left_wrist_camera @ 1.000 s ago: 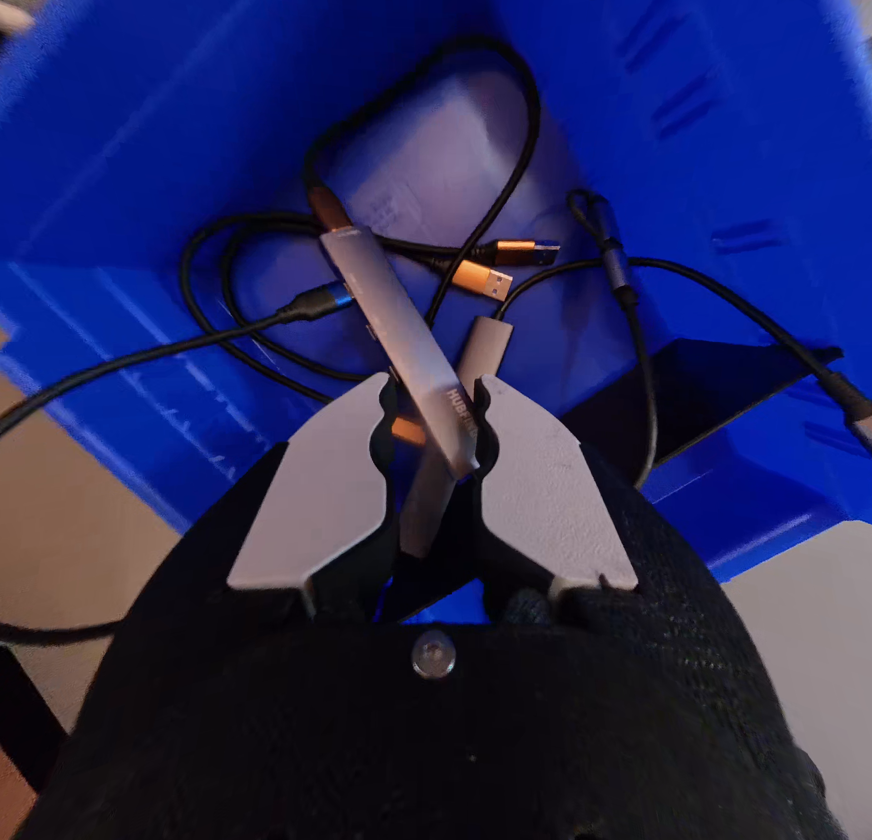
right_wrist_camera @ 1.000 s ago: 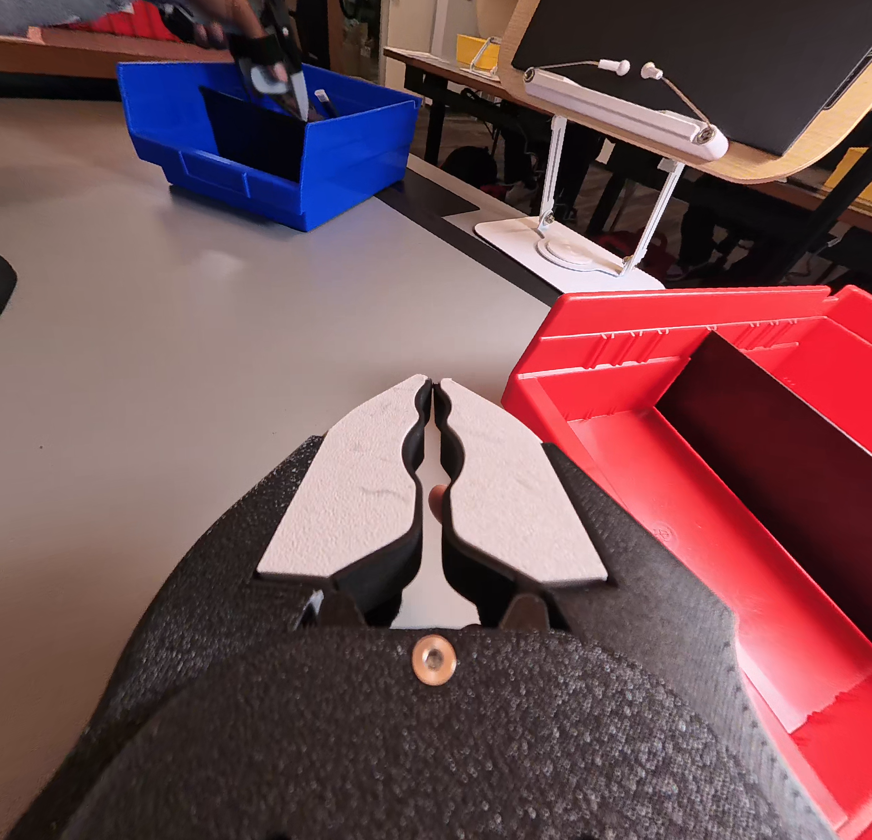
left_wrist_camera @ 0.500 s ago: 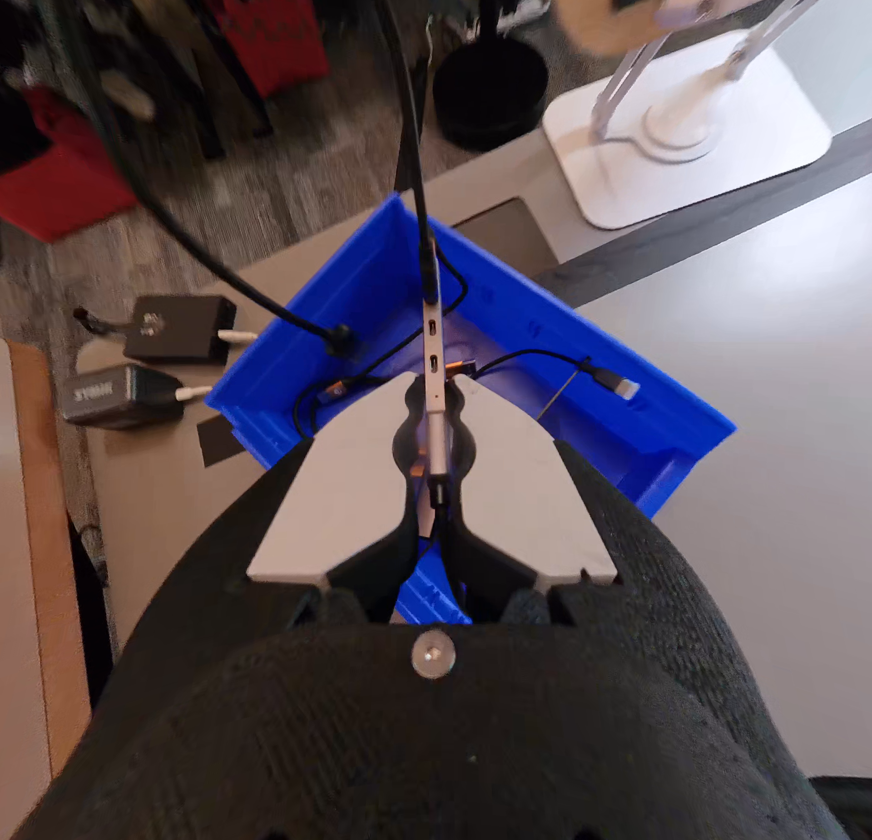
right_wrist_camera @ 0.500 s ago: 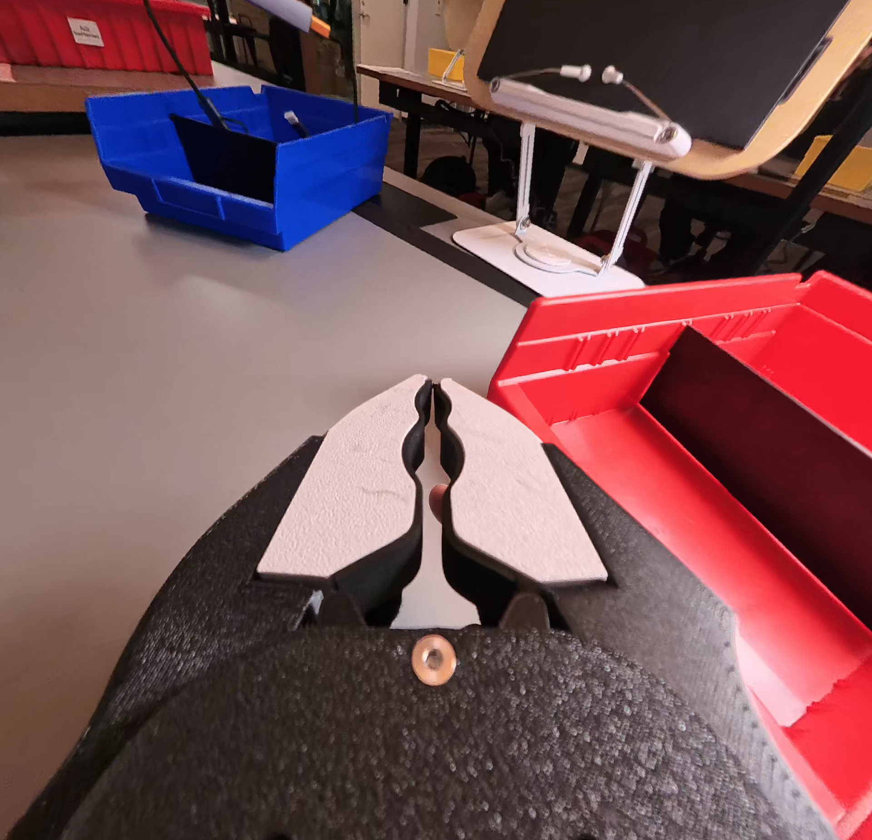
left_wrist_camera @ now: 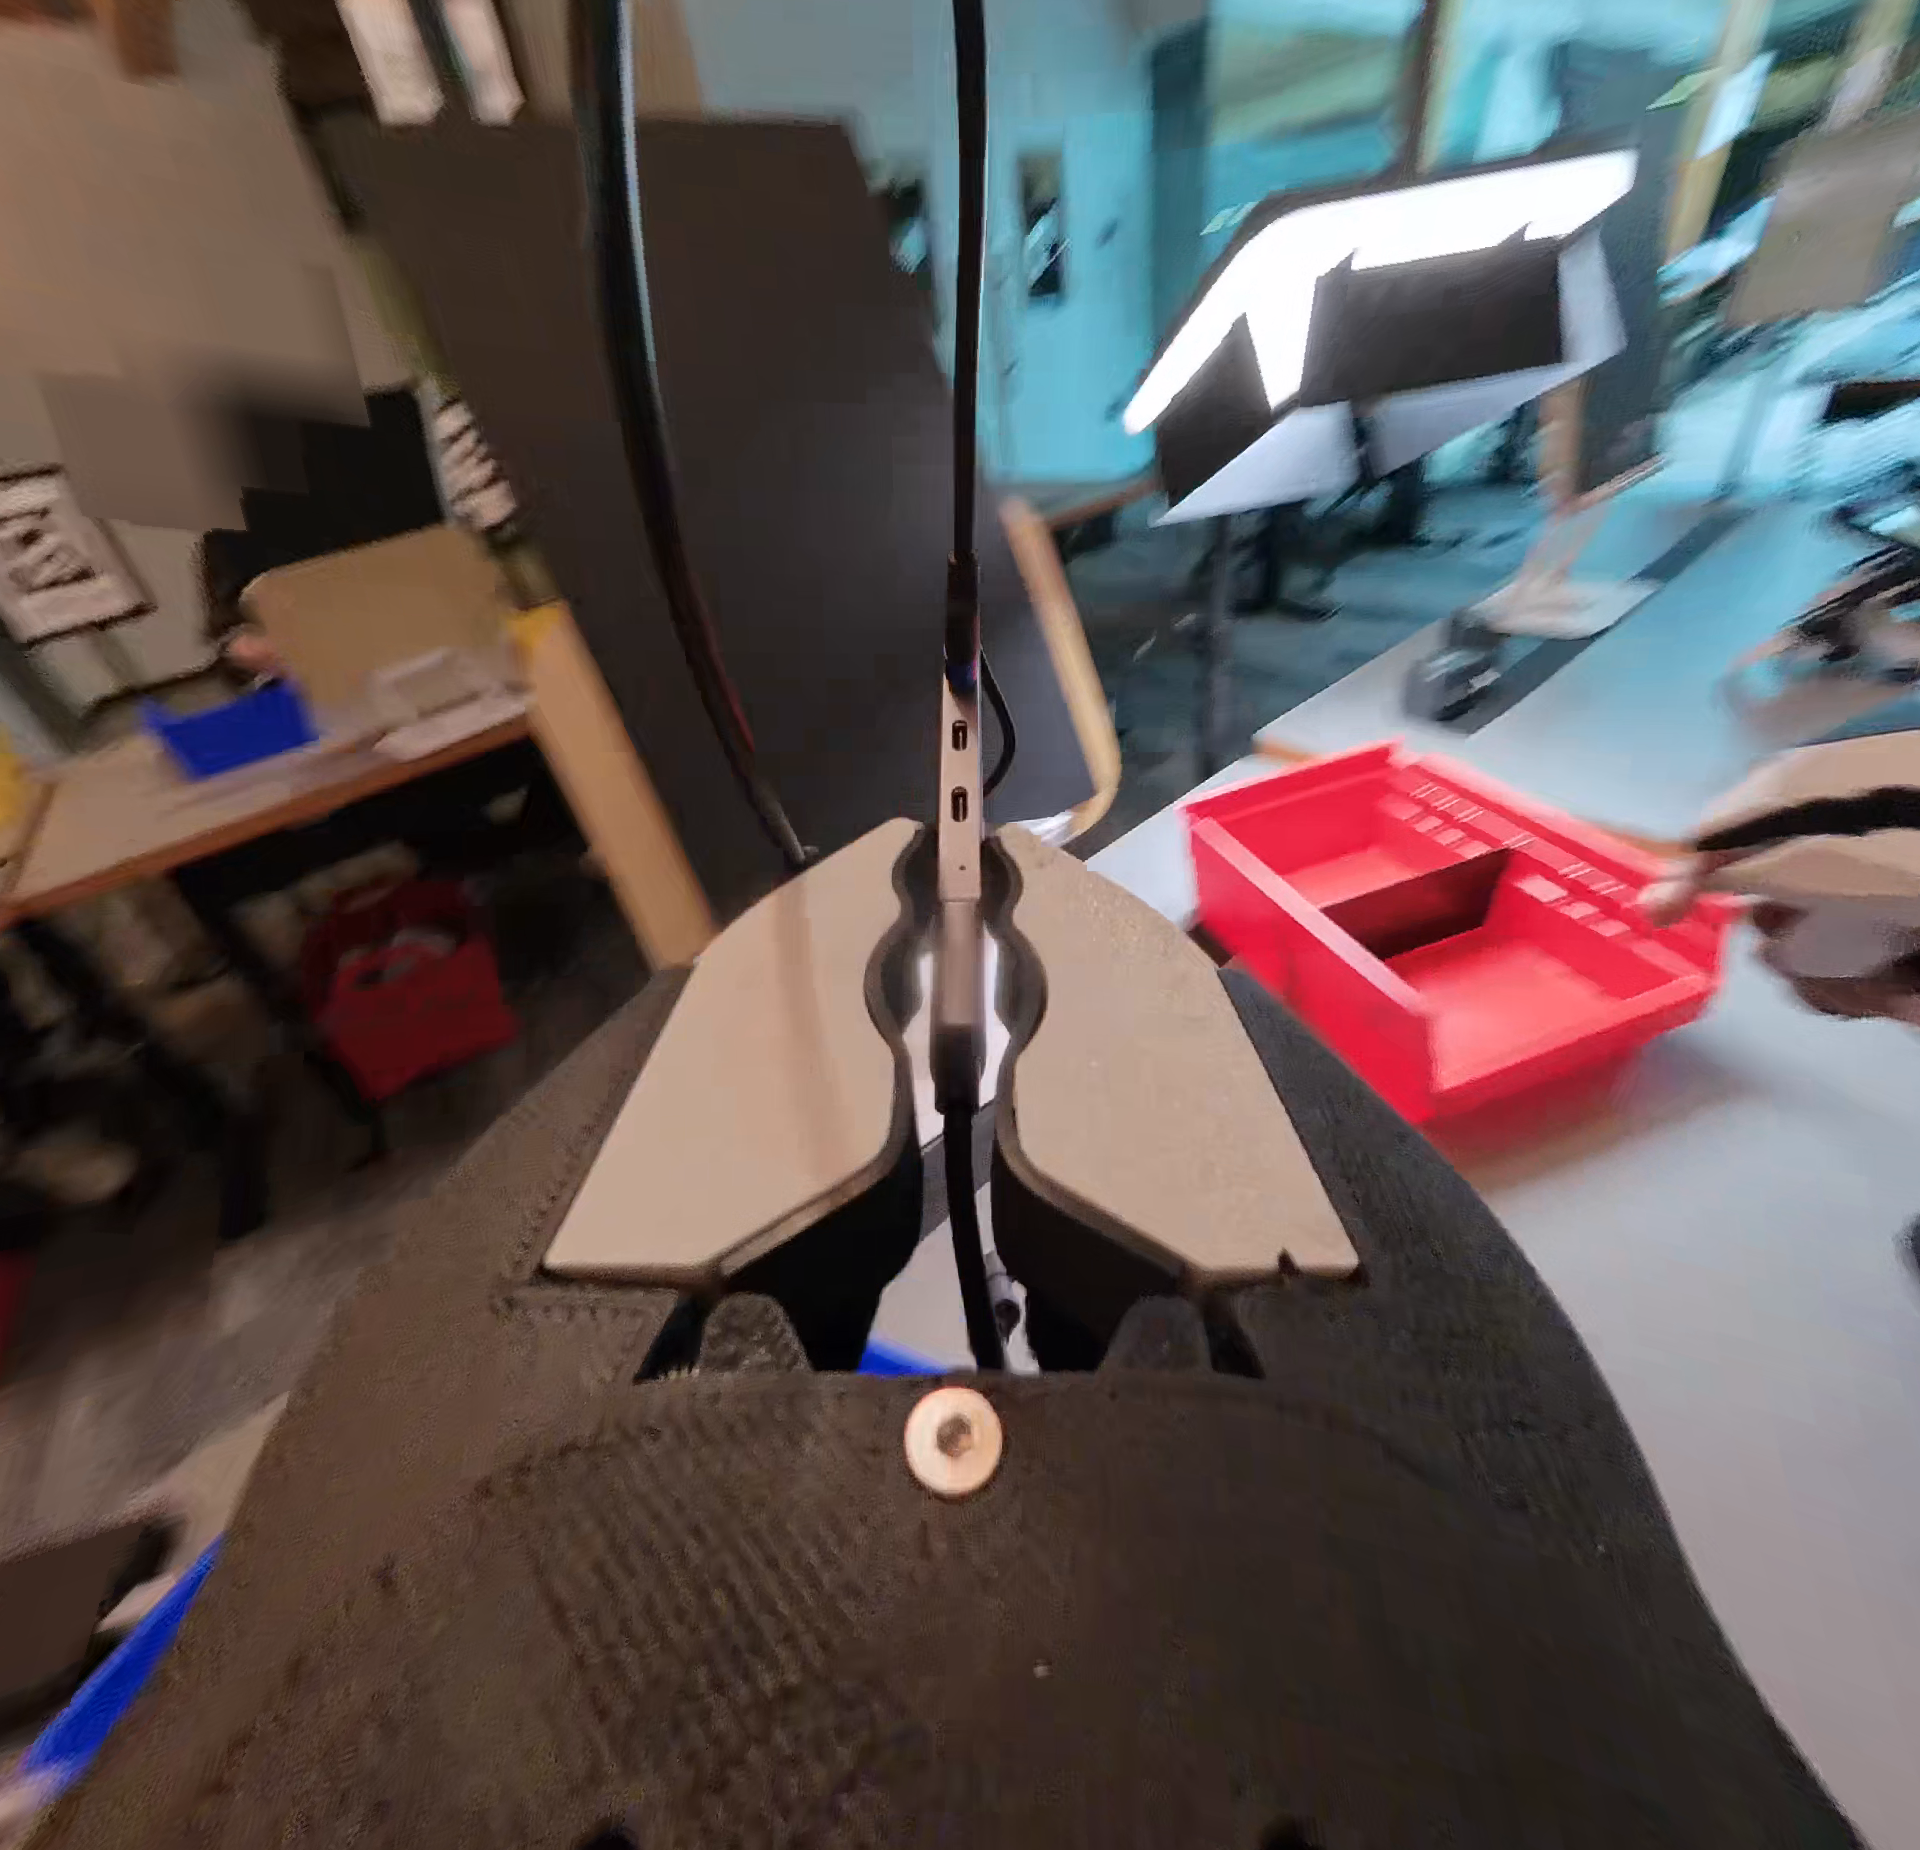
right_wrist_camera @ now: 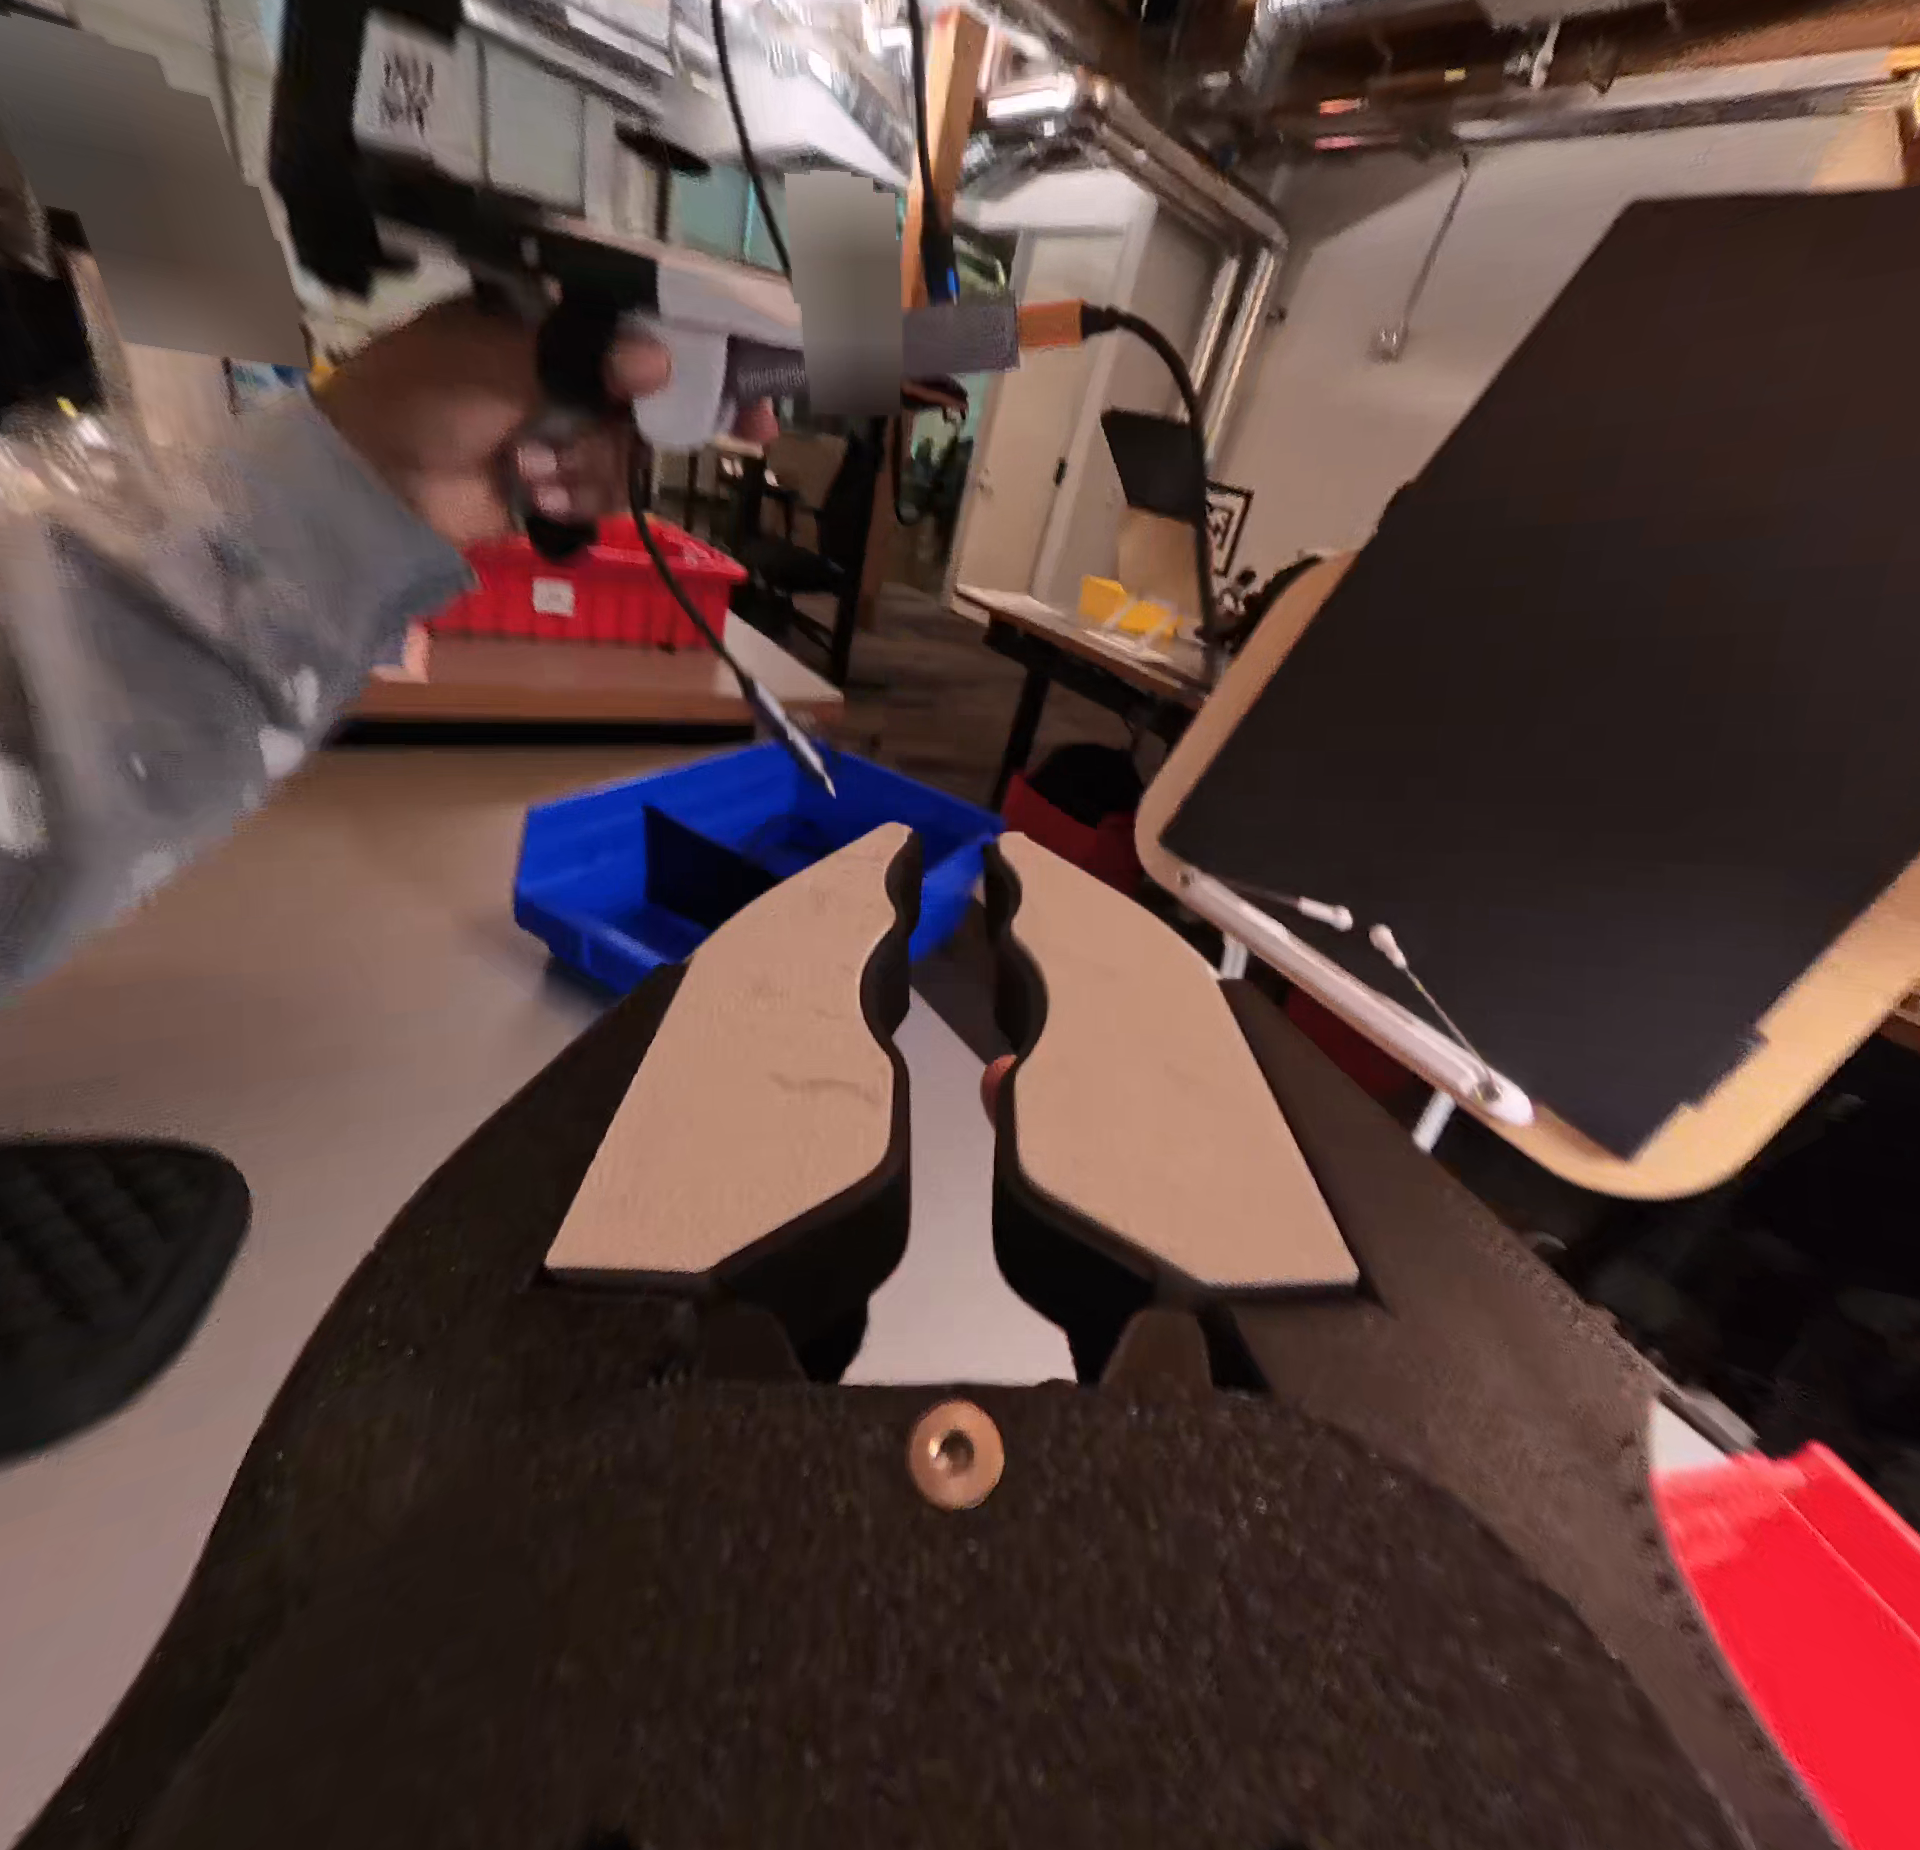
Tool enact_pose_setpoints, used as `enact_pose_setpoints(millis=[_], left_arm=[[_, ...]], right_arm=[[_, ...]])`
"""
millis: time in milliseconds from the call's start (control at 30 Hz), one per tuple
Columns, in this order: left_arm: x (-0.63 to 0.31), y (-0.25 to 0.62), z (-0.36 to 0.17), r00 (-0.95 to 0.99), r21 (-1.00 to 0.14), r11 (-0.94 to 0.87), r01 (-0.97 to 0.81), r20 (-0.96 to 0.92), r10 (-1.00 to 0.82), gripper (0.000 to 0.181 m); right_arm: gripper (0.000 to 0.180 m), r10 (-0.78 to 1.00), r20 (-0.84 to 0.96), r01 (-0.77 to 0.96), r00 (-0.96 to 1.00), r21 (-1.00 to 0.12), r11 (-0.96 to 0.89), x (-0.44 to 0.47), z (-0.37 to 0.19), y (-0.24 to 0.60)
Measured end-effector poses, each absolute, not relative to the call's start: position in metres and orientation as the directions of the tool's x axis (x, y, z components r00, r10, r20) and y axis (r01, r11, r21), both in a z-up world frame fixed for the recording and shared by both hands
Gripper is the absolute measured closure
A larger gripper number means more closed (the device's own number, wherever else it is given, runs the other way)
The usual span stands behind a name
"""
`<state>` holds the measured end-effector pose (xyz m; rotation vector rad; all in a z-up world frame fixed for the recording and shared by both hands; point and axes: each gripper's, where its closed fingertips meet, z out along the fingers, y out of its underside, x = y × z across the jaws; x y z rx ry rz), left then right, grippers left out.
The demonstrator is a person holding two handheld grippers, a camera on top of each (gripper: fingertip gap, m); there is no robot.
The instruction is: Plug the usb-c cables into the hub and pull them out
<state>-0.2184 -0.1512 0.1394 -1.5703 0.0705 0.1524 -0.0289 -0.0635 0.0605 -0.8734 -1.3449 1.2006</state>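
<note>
Left gripper (left_wrist_camera: 958, 855): pinches the hub (left_wrist_camera: 958, 813) edge-on between its fingers, held up in the air above the table.
Hub: slim and grey, with two small ports on the edge facing the camera; a black cable (left_wrist_camera: 966, 242) runs up from its far end and another hangs below the fingers.
Right gripper (right_wrist_camera: 951, 855): empty, fingers slightly parted with a narrow gap, low over the table (right_wrist_camera: 312, 969).
Only in the right wrist view: the hub from its side, raised high, with an orange plug (right_wrist_camera: 1049, 325) in its end and a loose cable end (right_wrist_camera: 800, 740) dangling over the blue bin (right_wrist_camera: 582, 886); a hand seems to hold the other gripper, though blur hides the detail.
Only in the left wrist view: the red bin (left_wrist_camera: 1558, 1057), with a dark divider inside.
Surface: plain grey tabletop.
Room: workshop with wooden benches, a tilted dark board (right_wrist_camera: 1558, 657) on a stand, pipes overhead.
</note>
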Motion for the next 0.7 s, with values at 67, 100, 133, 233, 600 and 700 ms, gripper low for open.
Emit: enact_pose_setpoints(millis=[67,100,133,233,600,700], left_arm=[[-0.183,-0.146,0.14,0.991,-0.991,0.066,-0.113,-0.117,-0.062,0.171],[-0.166,-0.143,0.137,0.987,-0.992,0.086,-0.097,-0.107,-0.121,0.171],[-0.15,-0.14,0.13,0.978,-0.992,0.092,-0.086,-0.102,-0.182,0.171],[-0.106,-0.135,0.1,0.921,-0.995,0.048,-0.086,-0.098,-0.378,0.172],[-0.031,-0.128,0.034,0.713,-0.975,-0.149,-0.167,-0.015,-0.701,0.172],[-0.028,-0.129,0.033,0.707,-0.977,-0.158,-0.144,0.01,-0.707,0.172]], right_arm=[[0.169,0.961,0.228,-0.187,-0.156,-0.962,0.198,-0.033,0.079,-0.071],[0.168,0.96,0.239,-0.201,-0.144,-0.957,0.208,-0.033,0.084,-0.072],[0.167,0.958,0.26,-0.209,-0.124,-0.95,0.231,-0.031,0.088,-0.07],[0.16,0.935,0.355,-0.204,0.001,-0.915,0.347,-0.014,0.096,-0.045],[0.154,0.773,0.298,-0.043,-0.561,-0.942,0.332,0.005,0.026,-0.089],[0.169,0.768,0.301,-0.116,-0.566,-0.951,0.288,0.002,0.032,-0.098]])
